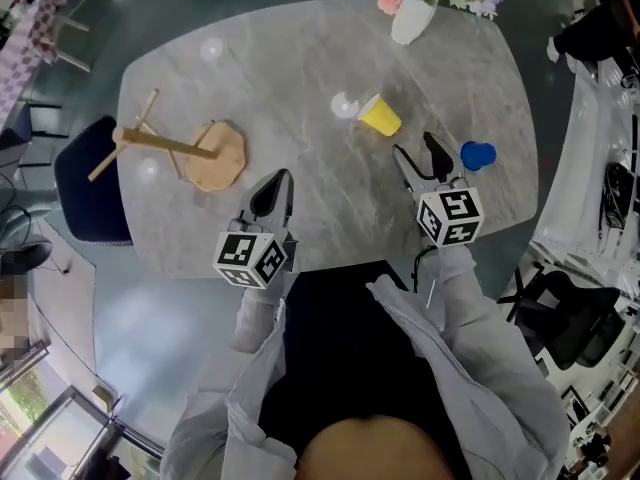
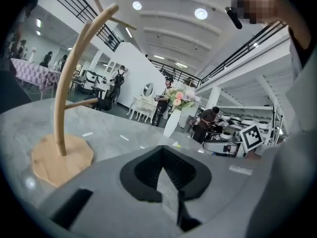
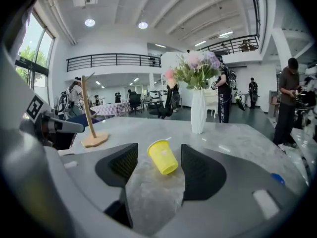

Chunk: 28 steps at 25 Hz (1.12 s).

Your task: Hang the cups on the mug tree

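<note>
A wooden mug tree (image 1: 190,148) stands on the grey marble table (image 1: 300,68) at the left, with bare pegs; its stem (image 2: 67,83) and base rise just left of my left gripper. A yellow cup (image 1: 380,116) lies on its side near the table's middle. A blue cup (image 1: 478,155) lies to the right. My right gripper (image 1: 413,146) is open, and the yellow cup (image 3: 162,156) lies a little ahead of it, in line with the gap and untouched. My left gripper (image 1: 280,178) is shut and empty, to the right of the tree's base (image 1: 215,155).
A white vase of flowers (image 1: 412,18) stands at the table's far edge. A dark blue chair (image 1: 90,183) sits at the table's left side and a black office chair (image 1: 570,318) at the right. People stand in the hall behind.
</note>
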Available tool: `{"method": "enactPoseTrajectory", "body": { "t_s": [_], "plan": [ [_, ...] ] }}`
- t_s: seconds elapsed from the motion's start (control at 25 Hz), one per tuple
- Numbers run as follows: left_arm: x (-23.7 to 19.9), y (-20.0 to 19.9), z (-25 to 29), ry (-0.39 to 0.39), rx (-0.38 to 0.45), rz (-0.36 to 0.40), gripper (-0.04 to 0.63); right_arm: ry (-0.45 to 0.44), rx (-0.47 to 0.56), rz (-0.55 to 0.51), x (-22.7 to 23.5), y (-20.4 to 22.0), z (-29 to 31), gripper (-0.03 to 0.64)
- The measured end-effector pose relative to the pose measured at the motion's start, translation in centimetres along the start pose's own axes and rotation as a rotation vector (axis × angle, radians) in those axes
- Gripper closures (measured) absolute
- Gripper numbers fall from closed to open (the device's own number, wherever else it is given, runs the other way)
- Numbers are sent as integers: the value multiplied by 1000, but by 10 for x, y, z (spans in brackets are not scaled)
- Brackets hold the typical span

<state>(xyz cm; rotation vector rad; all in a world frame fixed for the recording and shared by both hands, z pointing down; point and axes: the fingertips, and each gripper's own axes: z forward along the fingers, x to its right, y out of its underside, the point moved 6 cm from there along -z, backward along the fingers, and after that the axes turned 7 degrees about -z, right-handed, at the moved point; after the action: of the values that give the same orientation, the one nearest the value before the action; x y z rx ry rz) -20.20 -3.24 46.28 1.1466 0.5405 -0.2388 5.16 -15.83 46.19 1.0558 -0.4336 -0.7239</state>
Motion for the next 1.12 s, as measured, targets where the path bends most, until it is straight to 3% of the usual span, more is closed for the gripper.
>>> {"method": "enactPoseTrajectory", "body": {
  "t_s": [0.56, 1.12],
  "plan": [
    [-31, 17, 79, -74, -77, -65, 598, -133, -139, -124, 17, 35, 101, 321],
    [-42, 20, 71, -100, -84, -63, 598, -91, -164, -161, 21, 38, 110, 356]
  ]
}}
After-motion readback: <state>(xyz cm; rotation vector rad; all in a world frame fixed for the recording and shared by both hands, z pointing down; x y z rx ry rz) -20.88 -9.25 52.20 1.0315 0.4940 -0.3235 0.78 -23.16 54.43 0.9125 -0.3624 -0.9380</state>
